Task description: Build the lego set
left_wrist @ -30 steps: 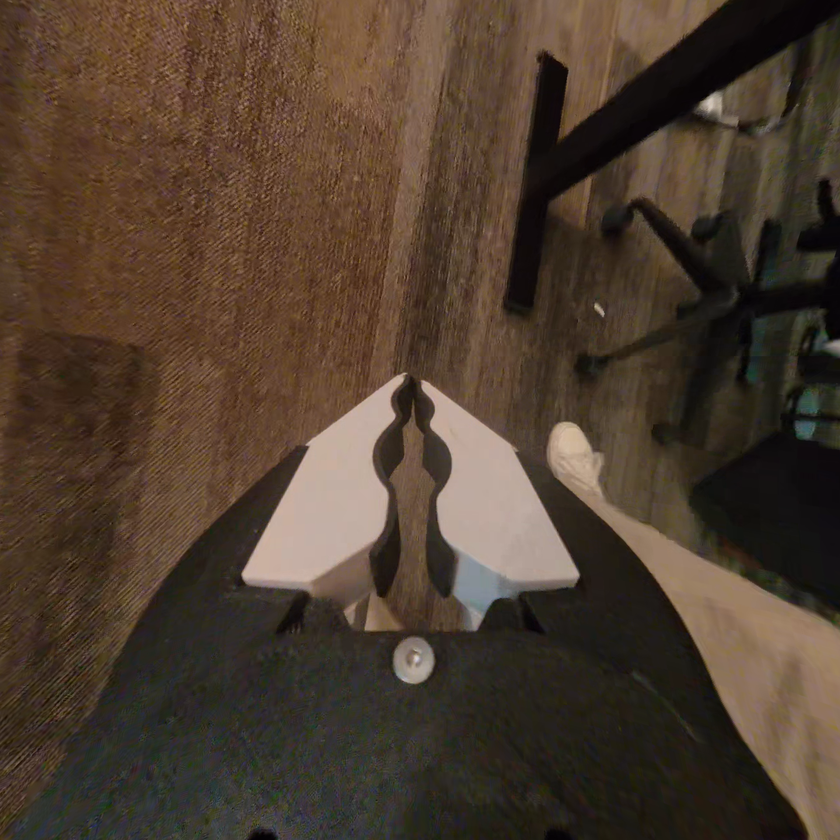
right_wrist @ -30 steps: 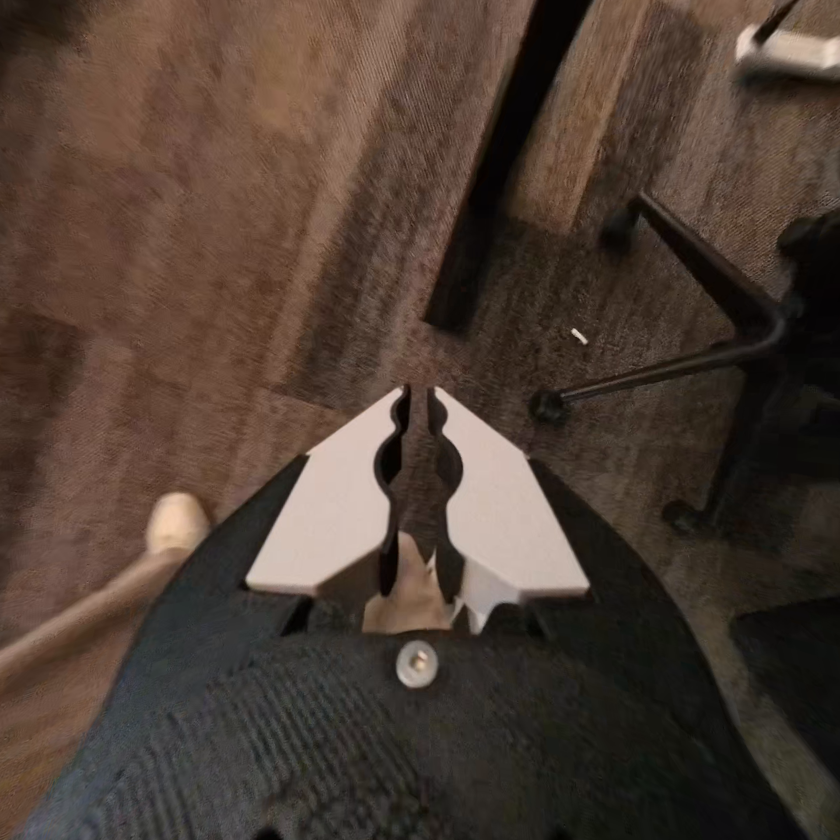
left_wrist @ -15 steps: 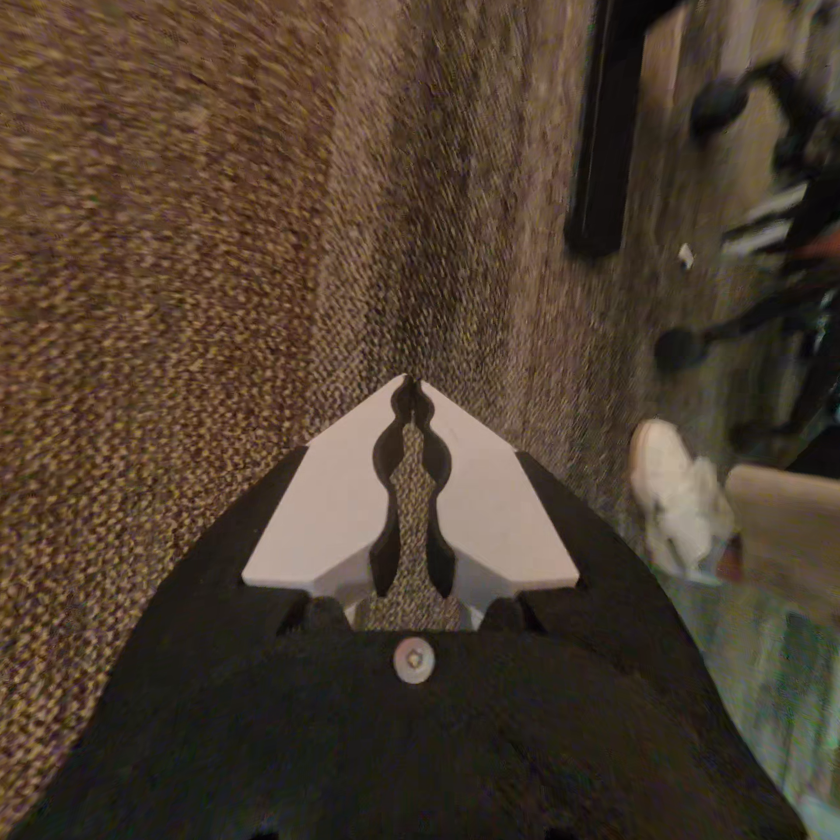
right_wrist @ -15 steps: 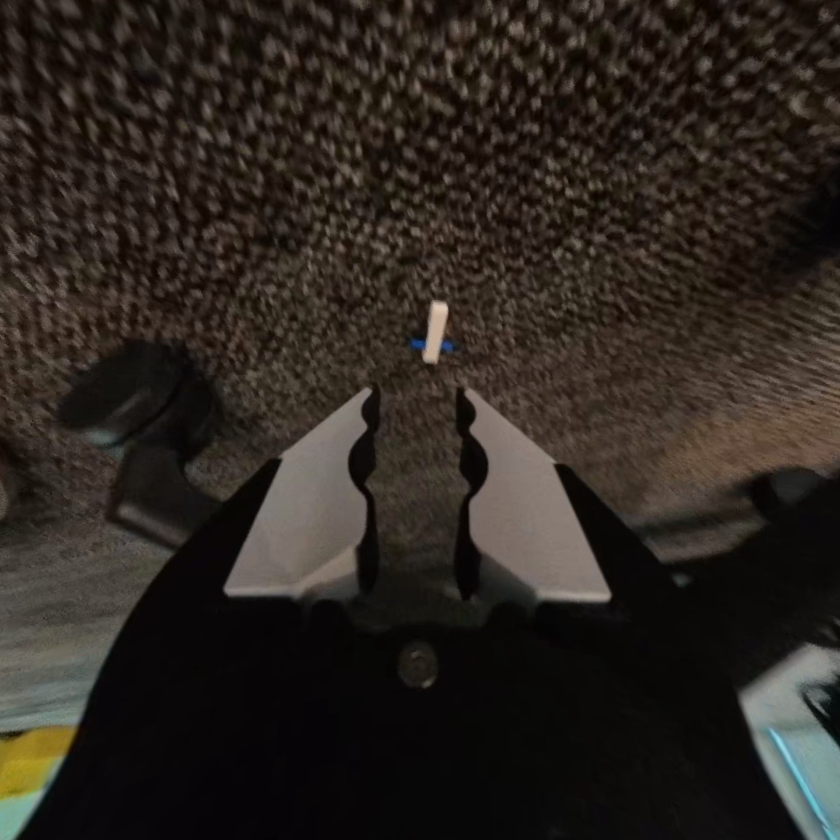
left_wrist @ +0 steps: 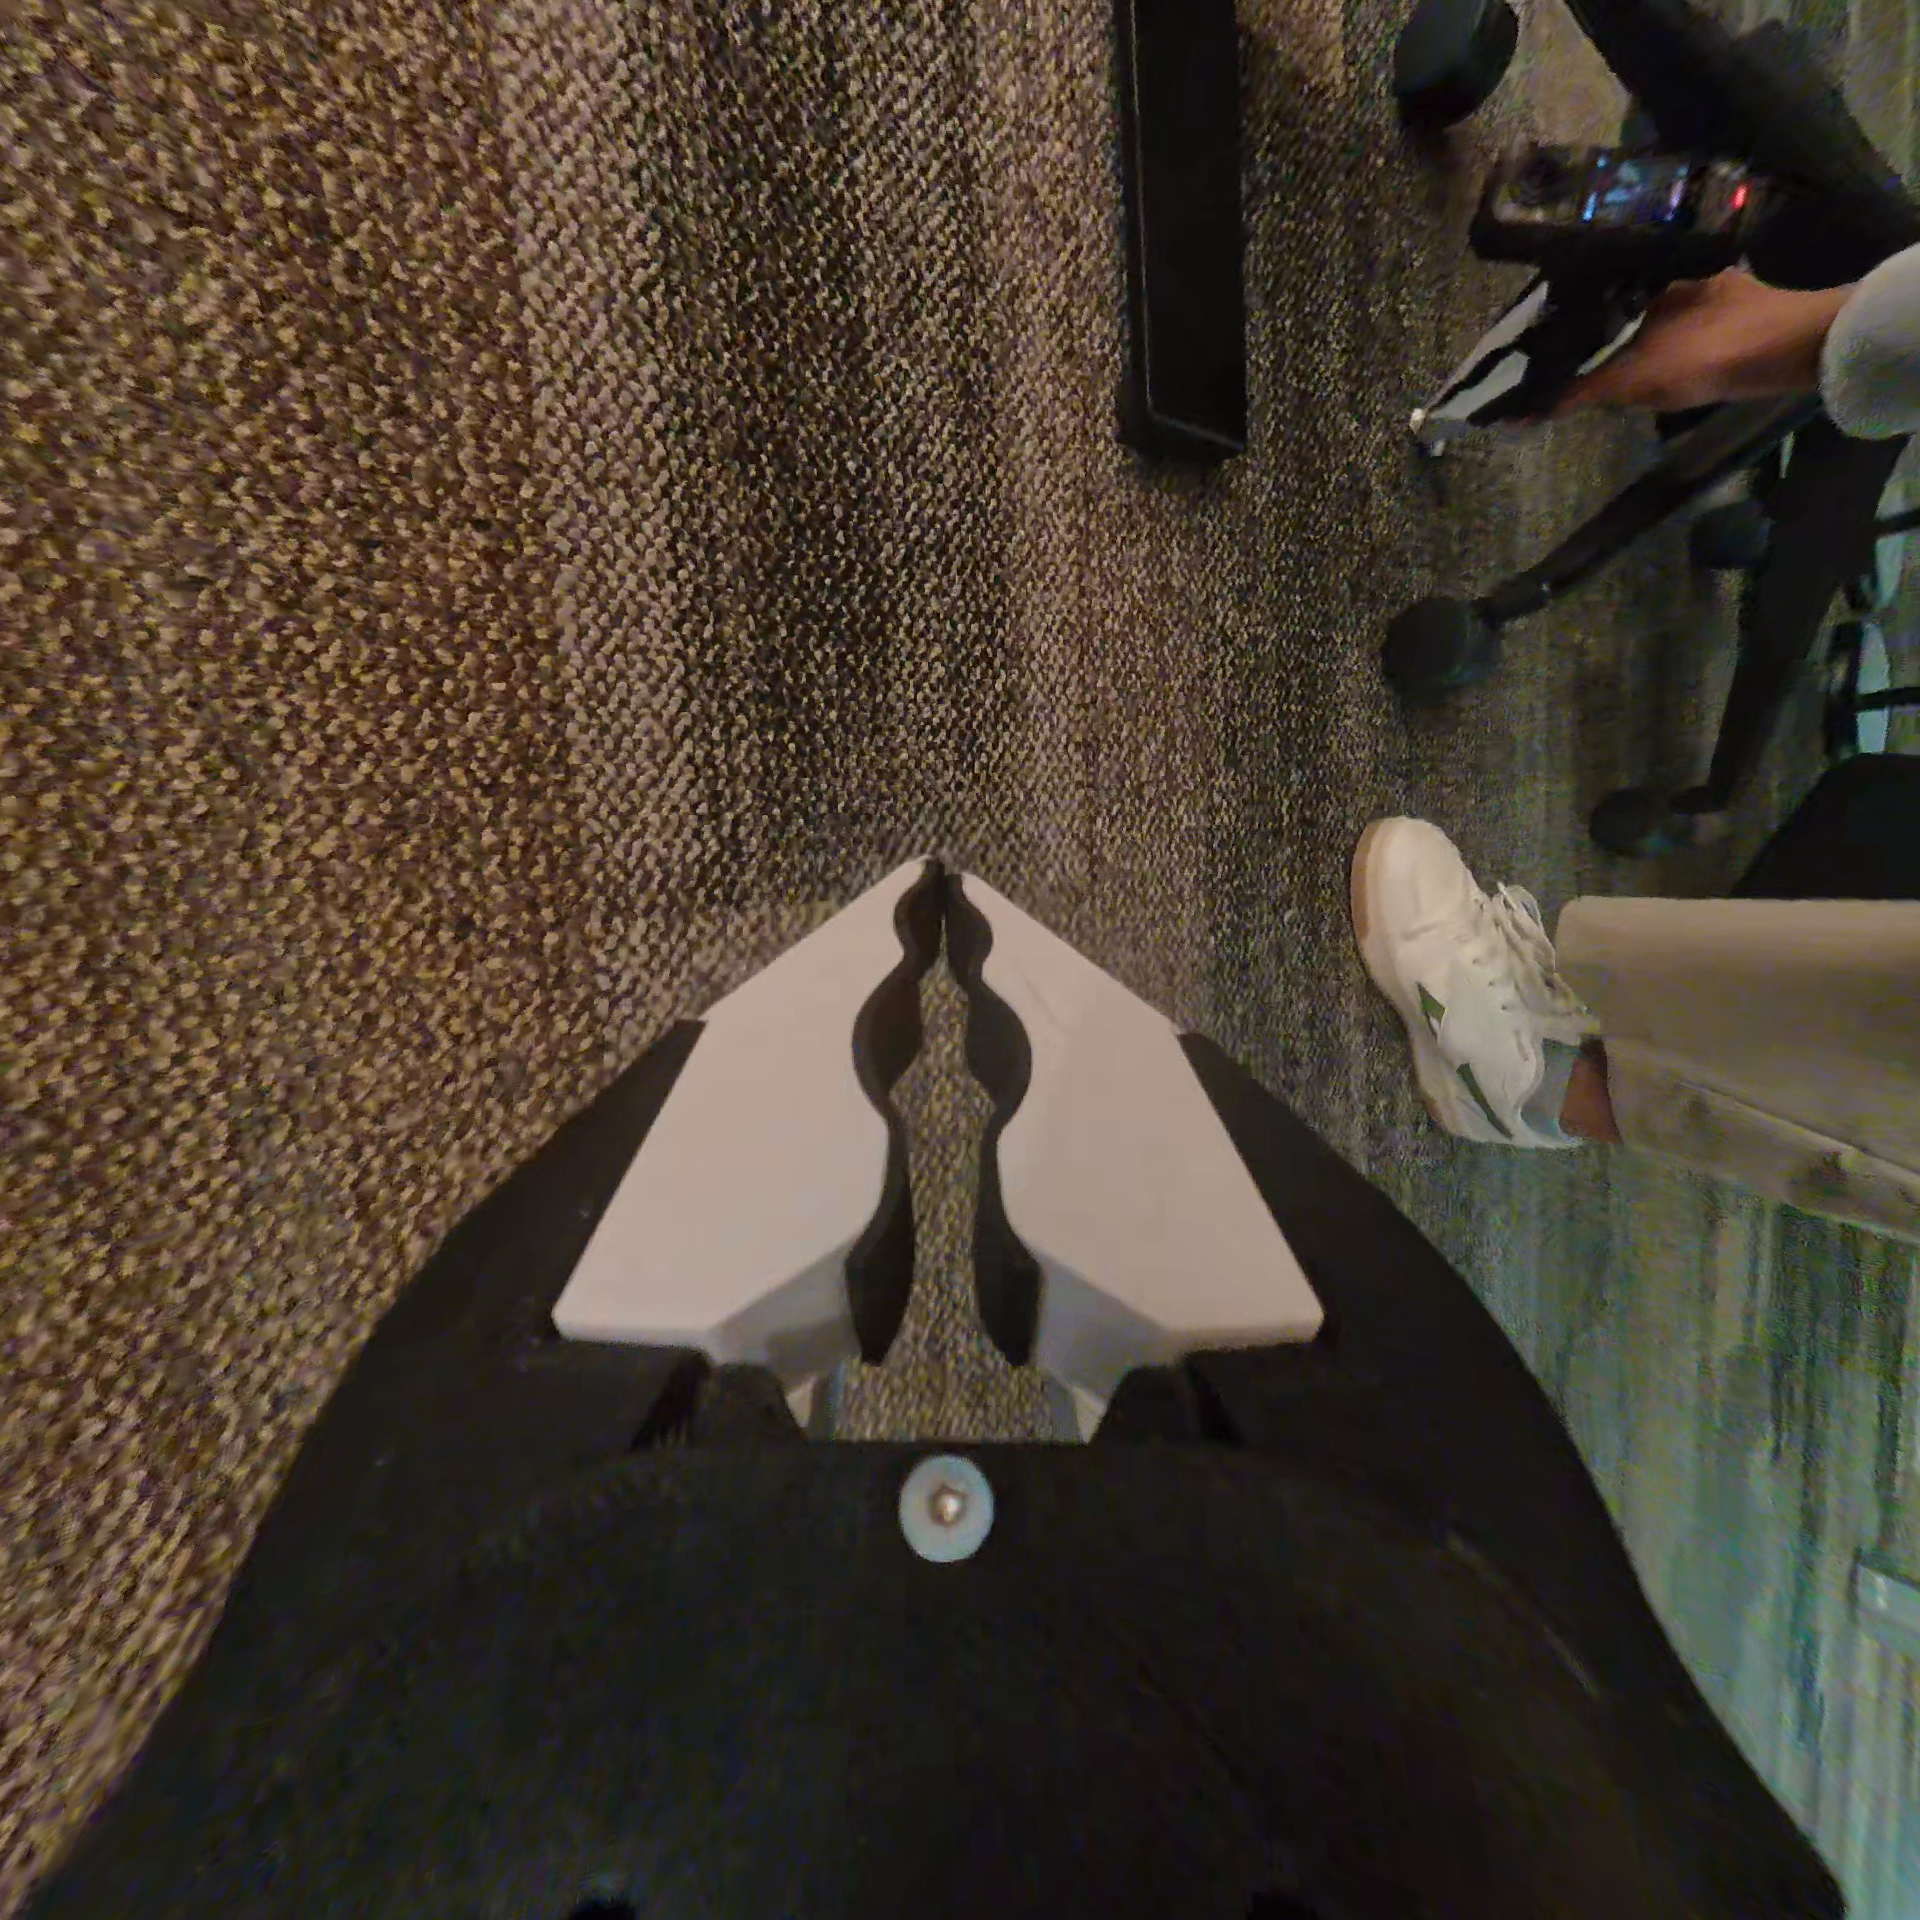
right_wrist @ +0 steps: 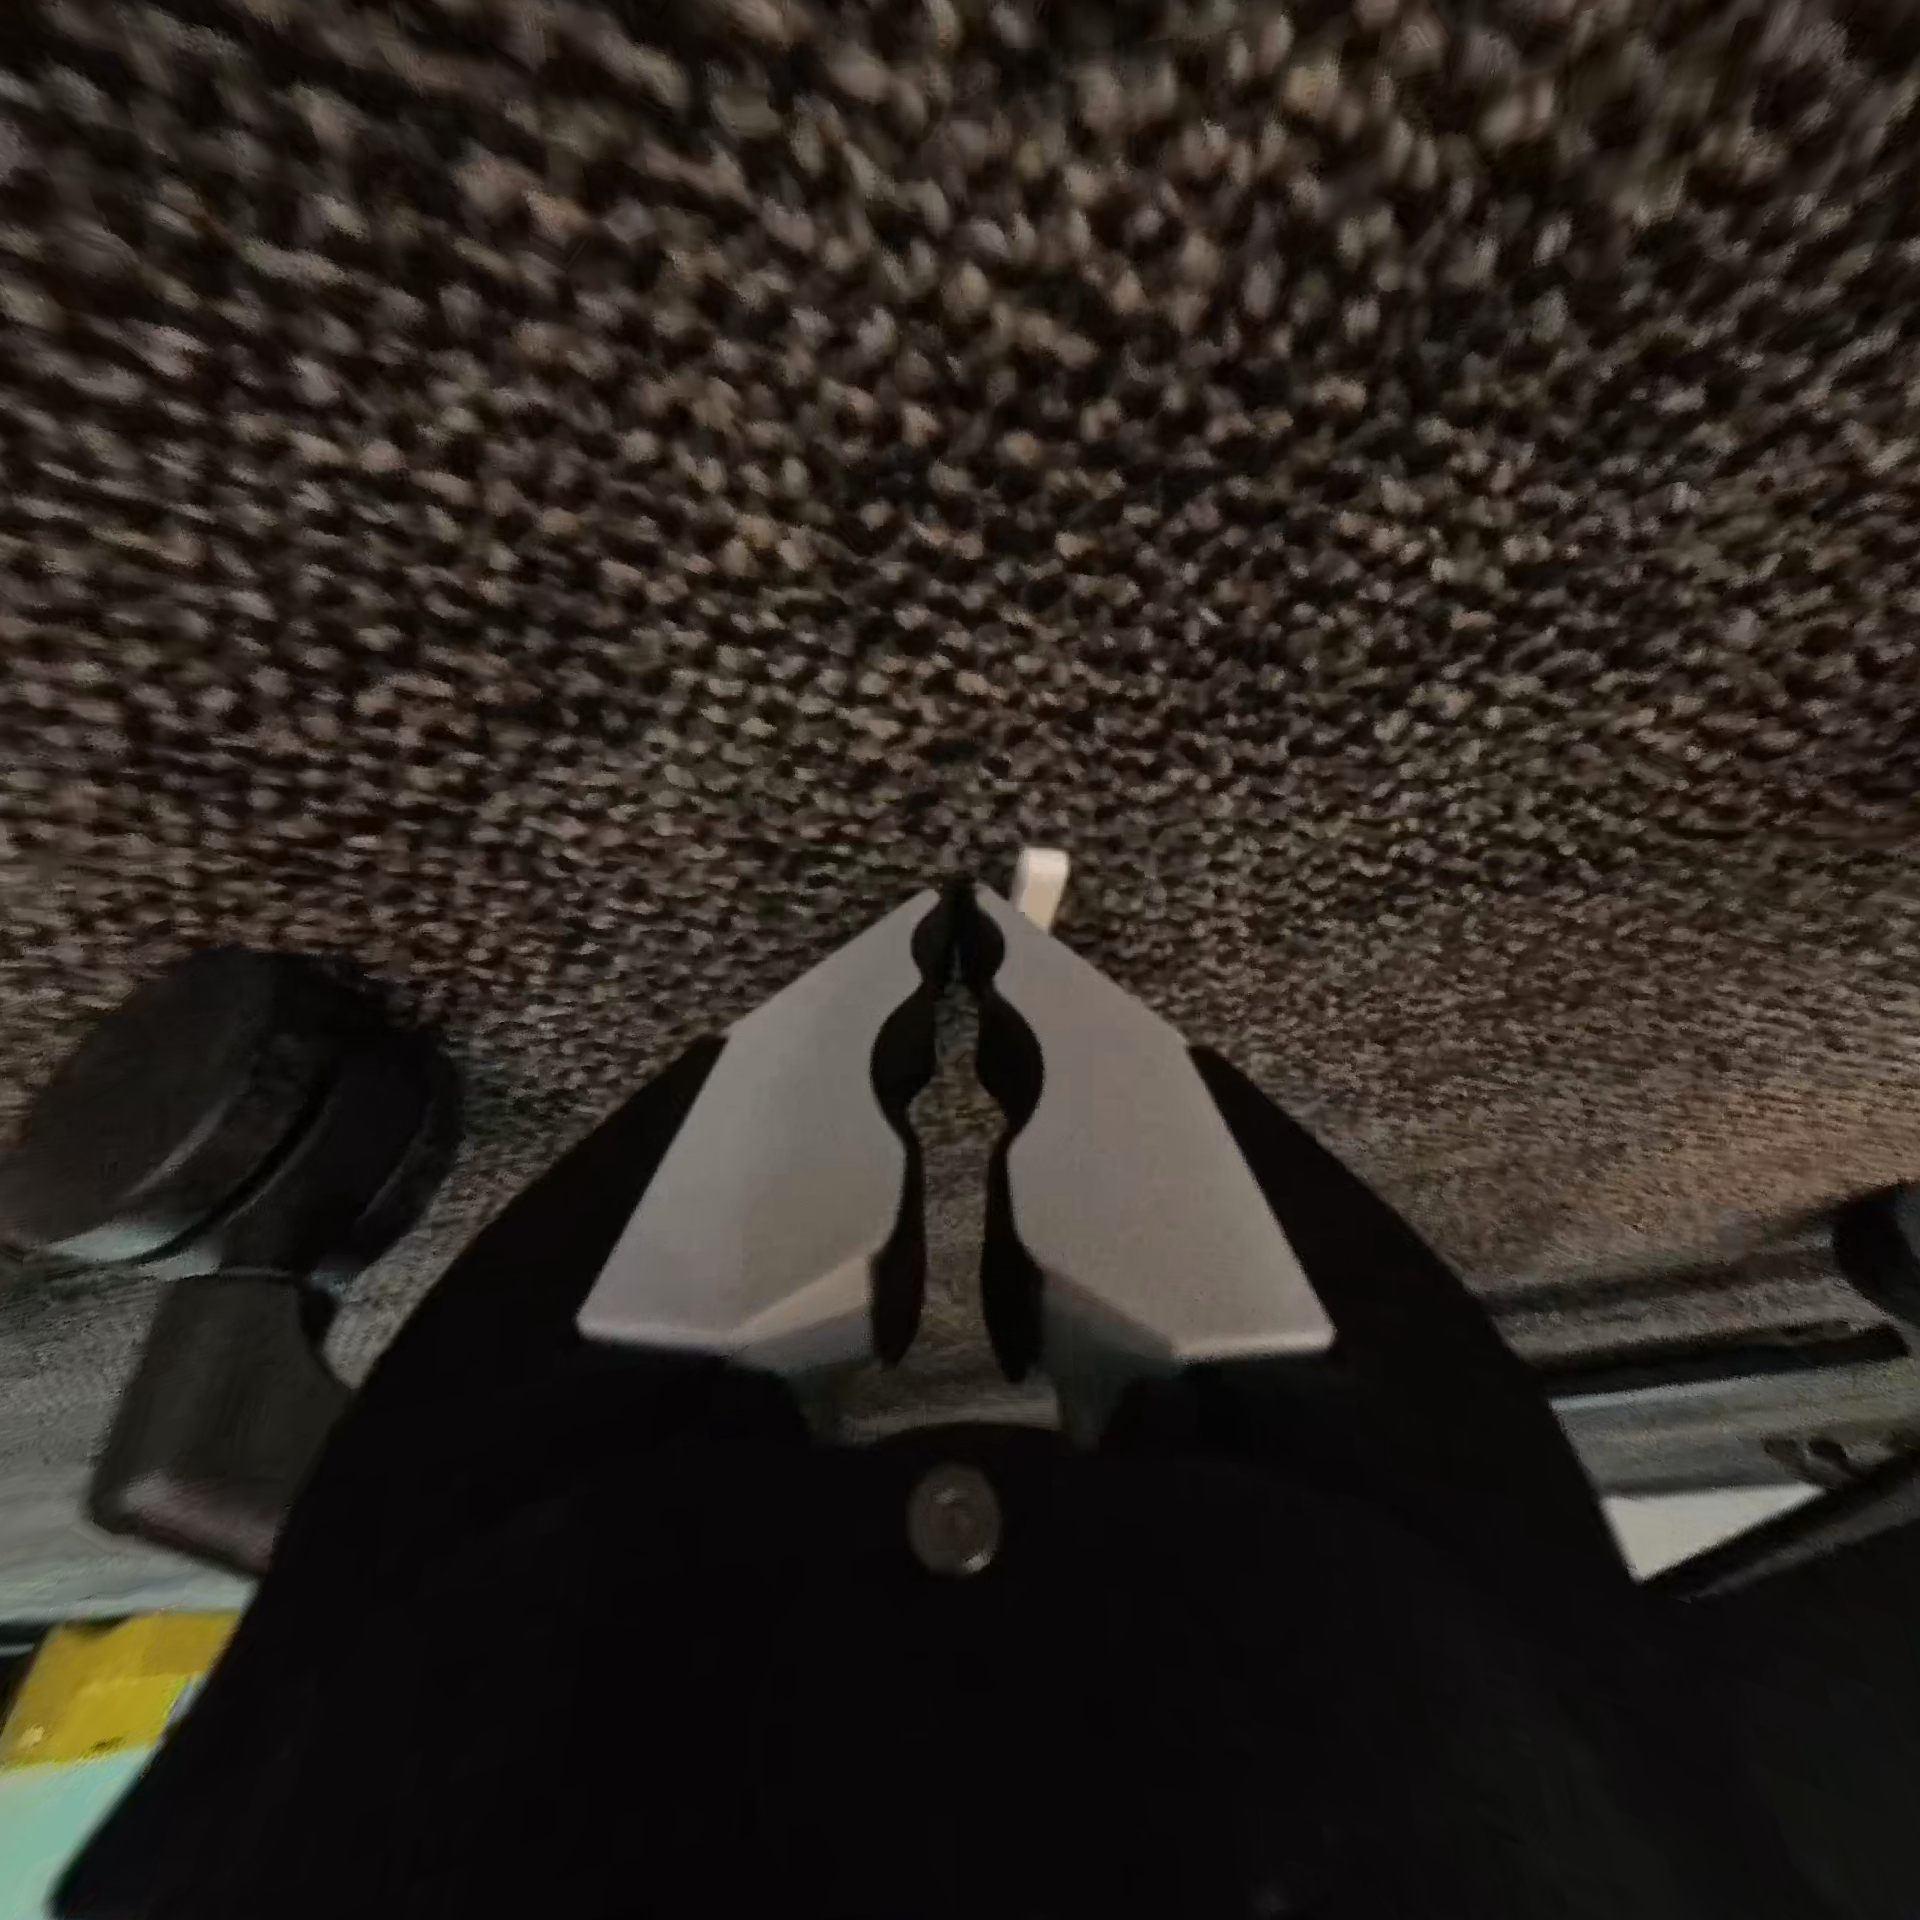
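**Around the black table foot**

Speckled brown carpet (left_wrist: 416, 520) covers the floor. A black table foot (left_wrist: 1184, 229) lies on it. Right of the foot stand black chair legs on castors (left_wrist: 1439, 644). Below those, well apart from the foot, is a white shoe (left_wrist: 1465, 977) under a beige trouser leg (left_wrist: 1756, 1039).

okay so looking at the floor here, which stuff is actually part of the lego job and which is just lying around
Job:
white piece on the carpet
right gripper, tips together beside the piece
left gripper, shut, empty

Lying about:
chair caster
black table foot
shoe
yellow thing
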Motion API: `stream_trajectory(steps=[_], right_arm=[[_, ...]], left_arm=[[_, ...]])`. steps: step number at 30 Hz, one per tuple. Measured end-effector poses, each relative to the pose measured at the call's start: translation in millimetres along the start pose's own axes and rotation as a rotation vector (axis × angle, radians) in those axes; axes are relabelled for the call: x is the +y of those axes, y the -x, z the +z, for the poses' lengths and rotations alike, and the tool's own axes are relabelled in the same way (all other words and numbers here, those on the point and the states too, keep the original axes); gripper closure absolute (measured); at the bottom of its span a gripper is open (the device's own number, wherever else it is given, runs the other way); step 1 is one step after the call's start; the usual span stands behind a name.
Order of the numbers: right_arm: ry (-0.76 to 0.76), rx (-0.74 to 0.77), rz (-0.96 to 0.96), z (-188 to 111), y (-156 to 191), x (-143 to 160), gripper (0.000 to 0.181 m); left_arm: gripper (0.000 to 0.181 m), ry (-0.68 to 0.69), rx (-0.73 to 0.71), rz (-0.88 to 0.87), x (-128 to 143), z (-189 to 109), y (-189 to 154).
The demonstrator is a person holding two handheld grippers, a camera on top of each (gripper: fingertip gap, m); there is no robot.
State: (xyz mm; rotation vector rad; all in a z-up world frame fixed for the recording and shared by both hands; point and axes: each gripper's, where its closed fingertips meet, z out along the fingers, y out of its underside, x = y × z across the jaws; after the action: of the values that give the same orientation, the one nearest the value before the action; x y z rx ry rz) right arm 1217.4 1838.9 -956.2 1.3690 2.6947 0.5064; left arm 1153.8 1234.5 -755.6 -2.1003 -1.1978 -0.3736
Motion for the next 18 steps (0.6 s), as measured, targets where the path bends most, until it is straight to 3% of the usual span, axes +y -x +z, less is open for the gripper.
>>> stream_trajectory(steps=[1, 4, 7, 10, 11, 12, 15, 18], right_arm=[[-0.022, 0.007, 0.000, -7, 2, -5, 0.181], [-0.139, 0.047, 0.023, -43, 2, -22, 0.181], [-0.116, 0.132, 0.039, -76, -12, -6, 0.181], [-0.073, 0.150, 0.034, -91, -20, -2, 0.138], [-0.063, 0.151, 0.048, -90, -22, -3, 0.117], [-0.049, 0.127, 0.059, -86, -21, -4, 0.111], [-0.023, 0.083, 0.033, -59, -16, -3, 0.123], [-0.010, 0.064, 0.044, -24, -23, 7, 0.127]], left_arm=[[0.181, -0.001, -0.007, 0.010, 3, -12, 2], [0.181, 0.004, -0.033, 0.045, 14, -57, -1], [0.181, 0.031, -0.058, 0.077, 38, -98, -9], [0.181, 0.061, -0.133, 0.009, 70, -121, 4], [0.181, 0.029, -0.124, -0.075, 70, -126, 6], [0.181, -0.013, -0.092, -0.155, 65, -128, 4], [0.181, -0.093, -0.130, -0.175, 48, -121, 11], [0.181, -0.061, -0.229, -0.172, 42, -103, 24]])
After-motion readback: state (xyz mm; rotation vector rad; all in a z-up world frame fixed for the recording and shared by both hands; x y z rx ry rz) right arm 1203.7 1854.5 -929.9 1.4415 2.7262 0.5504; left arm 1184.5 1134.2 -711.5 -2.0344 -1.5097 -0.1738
